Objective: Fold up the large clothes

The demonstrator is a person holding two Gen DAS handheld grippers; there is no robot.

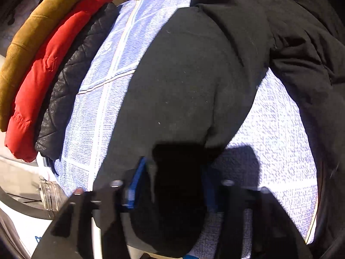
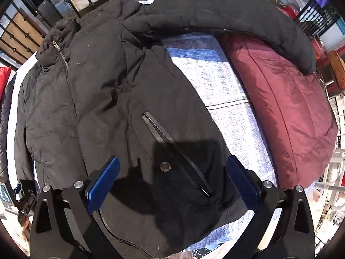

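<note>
A large black padded jacket (image 2: 103,99) lies spread on a light blue quilted bedspread (image 2: 215,79), zipper at the left, one sleeve (image 2: 237,19) stretched to the far right. In the left wrist view a black sleeve (image 1: 183,90) runs between the blue pads of my left gripper (image 1: 172,185), which is shut on its end. My right gripper (image 2: 172,179) is open, its blue pads (image 2: 103,181) wide apart just above the jacket's lower front by the slanted pocket (image 2: 172,146) and snap button (image 2: 165,166).
A maroon puffy jacket (image 2: 284,108) lies on the bed's right side, under the stretched sleeve. Mustard (image 1: 36,32), red (image 1: 51,64) and black quilted (image 1: 71,82) jackets lie side by side along the left. A metal bed frame (image 2: 71,2) stands at the far side.
</note>
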